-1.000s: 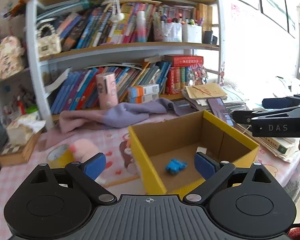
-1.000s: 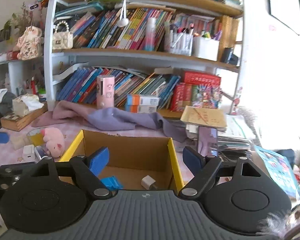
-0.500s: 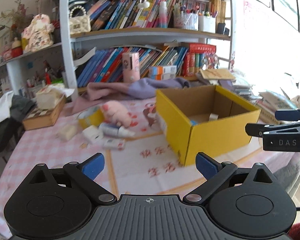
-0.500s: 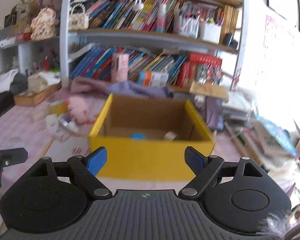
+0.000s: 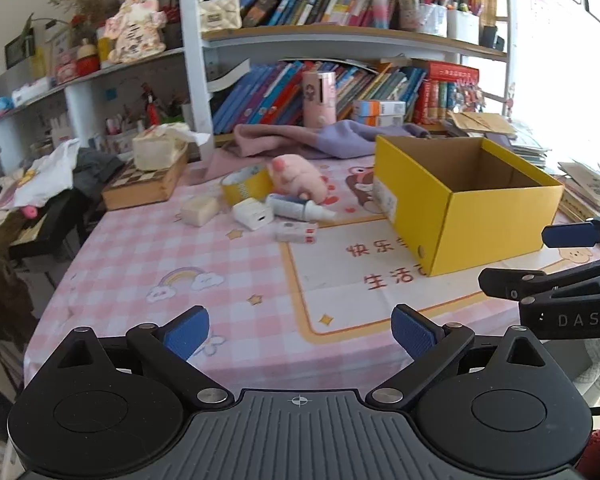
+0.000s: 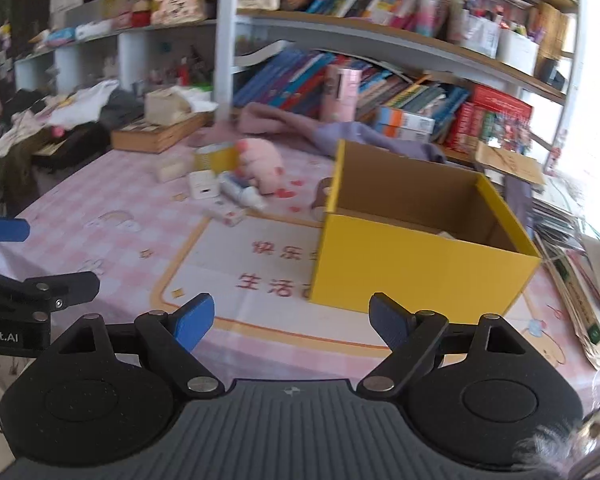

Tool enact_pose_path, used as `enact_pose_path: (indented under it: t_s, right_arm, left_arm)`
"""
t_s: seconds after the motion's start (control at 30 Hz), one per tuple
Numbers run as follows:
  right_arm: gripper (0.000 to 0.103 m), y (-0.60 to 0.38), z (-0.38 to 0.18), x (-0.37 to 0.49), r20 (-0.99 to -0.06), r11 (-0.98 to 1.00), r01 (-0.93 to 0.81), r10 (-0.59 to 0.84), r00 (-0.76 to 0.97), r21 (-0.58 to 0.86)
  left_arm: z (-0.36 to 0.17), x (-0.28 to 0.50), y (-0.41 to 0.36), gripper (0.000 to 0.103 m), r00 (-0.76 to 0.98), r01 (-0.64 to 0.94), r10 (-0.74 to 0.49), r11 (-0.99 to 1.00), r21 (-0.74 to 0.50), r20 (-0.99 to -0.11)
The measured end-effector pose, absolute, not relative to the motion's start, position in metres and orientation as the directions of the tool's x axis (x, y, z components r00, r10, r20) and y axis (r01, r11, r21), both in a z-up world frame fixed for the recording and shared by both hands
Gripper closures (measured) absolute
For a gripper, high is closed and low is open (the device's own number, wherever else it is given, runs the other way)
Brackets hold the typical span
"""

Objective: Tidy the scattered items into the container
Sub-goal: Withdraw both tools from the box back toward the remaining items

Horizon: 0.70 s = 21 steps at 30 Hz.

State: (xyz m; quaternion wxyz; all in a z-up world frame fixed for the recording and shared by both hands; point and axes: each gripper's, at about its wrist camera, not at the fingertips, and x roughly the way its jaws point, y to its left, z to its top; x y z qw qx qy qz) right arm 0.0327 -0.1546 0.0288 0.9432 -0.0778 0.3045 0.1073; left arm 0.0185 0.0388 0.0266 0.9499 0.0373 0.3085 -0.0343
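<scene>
— While the left claw (image 5: 300, 330) hangs over the near edge of the bench (image 5: 140, 256), how do its jaws stand?

— Wide apart, blue pads (image 5: 188, 330) clear, nothing between them.

— And what lies scattered, from the left?

— Far left a wooden box (image 5: 144, 186) with a tissue pack on it. Then a cluster: a pale bar of soap (image 5: 199, 210), a yellow tape roll (image 5: 246, 186) behind it, a white charger block (image 5: 253, 213), a white tube (image 5: 296, 206) lying on its side and touching a pink plush pig (image 5: 298, 180), and nearer, a small white and pink packet (image 5: 296, 234).

— The container?

— A yellow cardboard box (image 5: 468, 208), open on top, stands right of that cluster, well apart from the soap, on the printed mat. From the right wrist view something pale shows on its floor, too little of it to name.

— And the right claw (image 6: 290, 322)?

— Also wide, holding nothing, near the bench edge in front of the box; its fingers reach in from the right in the left wrist view.
</scene>
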Motion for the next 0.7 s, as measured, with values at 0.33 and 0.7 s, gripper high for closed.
enact_pose_path:
  t_s: [0.33,0.7]
  right_arm:
    - [0.019,-0.136,0.028,0.034,-0.608,0.952,-0.295,0.189,0.771,-0.078]
    - [0.019,-0.126,0.028,0.040,-0.630,0.942,-0.325,0.204,0.750,-0.081]
  left_arm:
    - [0.022,0.014,0.053,0.004,0.794,0.070,-0.028,0.996,0.046,-0.608]
    - [0.017,0.019,0.061,0.004,0.776,0.051,-0.023,0.998,0.026,-0.630]
